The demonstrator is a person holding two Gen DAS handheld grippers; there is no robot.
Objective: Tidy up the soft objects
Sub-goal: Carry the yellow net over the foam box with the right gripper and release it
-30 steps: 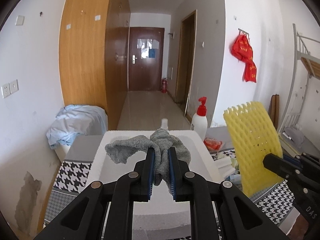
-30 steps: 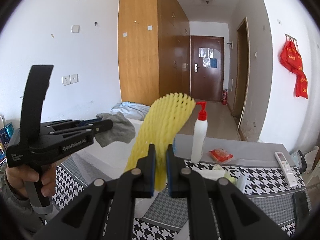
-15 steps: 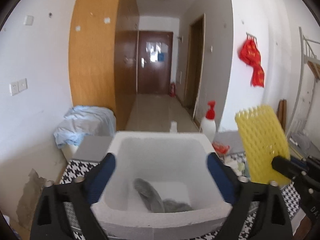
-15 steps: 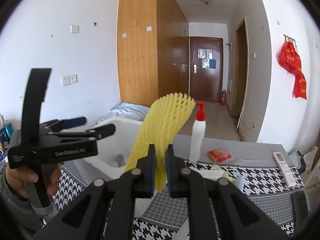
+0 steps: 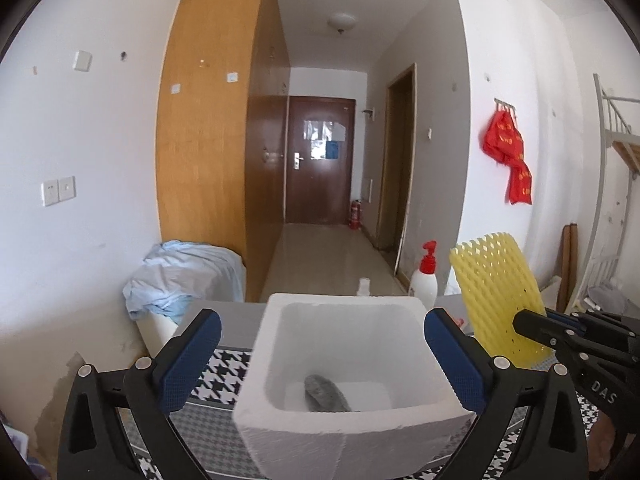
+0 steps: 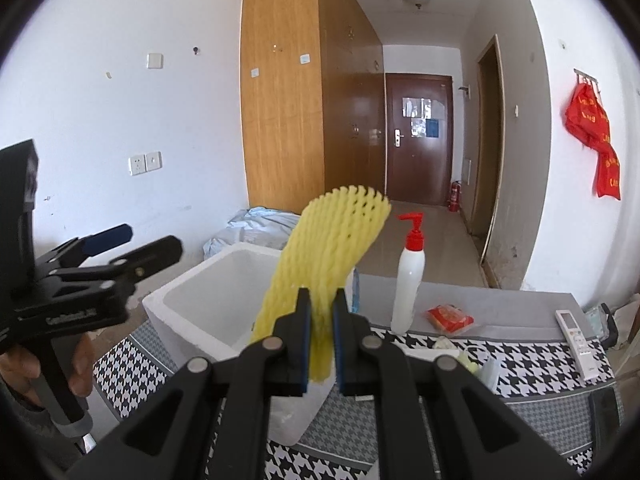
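A grey cloth (image 5: pixel 326 394) lies at the bottom of a white foam box (image 5: pixel 400 426) on the houndstooth table. My left gripper (image 5: pixel 320 356) is wide open above the box's near side, and empty. It also shows at the left of the right wrist view (image 6: pixel 136 242). My right gripper (image 6: pixel 320 340) is shut on a yellow foam net sleeve (image 6: pixel 332 248) and holds it upright beside the box (image 6: pixel 192 320). The sleeve (image 5: pixel 496 296) shows to the right of the box in the left wrist view.
A white pump bottle with a red top (image 6: pixel 408 284) stands behind the box. A red snack packet (image 6: pixel 450 316), a white remote (image 6: pixel 578 338) and small items lie on the table to the right. A blue cloth heap (image 5: pixel 180 276) sits at the left by the wall.
My left gripper opened and let go of the grey cloth, which dropped into the foam box. The gripper then drew back slightly. My right gripper kept hold of the yellow sleeve.
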